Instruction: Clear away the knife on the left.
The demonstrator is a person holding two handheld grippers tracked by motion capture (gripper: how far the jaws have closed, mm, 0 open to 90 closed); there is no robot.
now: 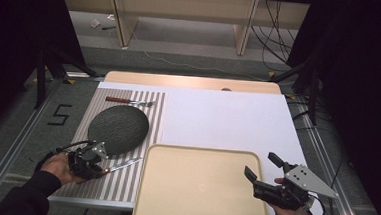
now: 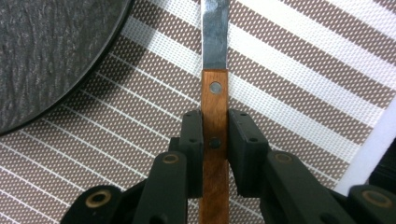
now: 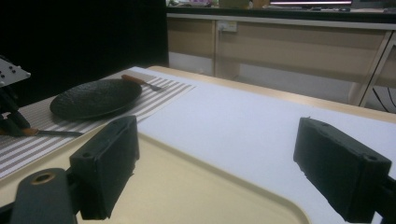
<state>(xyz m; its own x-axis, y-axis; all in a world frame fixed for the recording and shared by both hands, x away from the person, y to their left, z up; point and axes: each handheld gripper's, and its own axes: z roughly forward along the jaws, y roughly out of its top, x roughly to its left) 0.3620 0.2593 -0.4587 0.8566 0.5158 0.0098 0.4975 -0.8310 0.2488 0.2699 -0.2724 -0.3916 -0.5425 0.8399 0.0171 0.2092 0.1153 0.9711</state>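
Left gripper view: a knife (image 2: 215, 130) with a brown wooden handle and metal blade is clamped between the two black jaws of the left gripper (image 2: 215, 142), the pads pressed against both sides of the handle just below a rivet; the blade points away from the camera over a brown-and-white striped placemat (image 2: 299, 79). A dark round plate (image 2: 51, 51) is seen at upper left, resting on the same placemat, apart from the knife. In the high view the left gripper (image 1: 97, 163) is held by the left hand (image 1: 59, 168) at the near left of the table, with the knife (image 1: 124, 164) lying low over the placemat (image 1: 118, 183), just beside the left edge of a cream tray (image 1: 201, 188). The plate (image 1: 118, 128) is placed beyond the knife, and a fork (image 1: 130, 101) with a brown handle is laid at the far end of the placemat. The placemat and tray are set on a white sheet (image 1: 228, 120) covering the table. The right gripper (image 1: 264, 168) is held over the tray's near right corner, its jaws spread wide apart and nothing between them; the same wide gap is seen in the right gripper view (image 3: 219, 172), above the tray (image 3: 187, 186).
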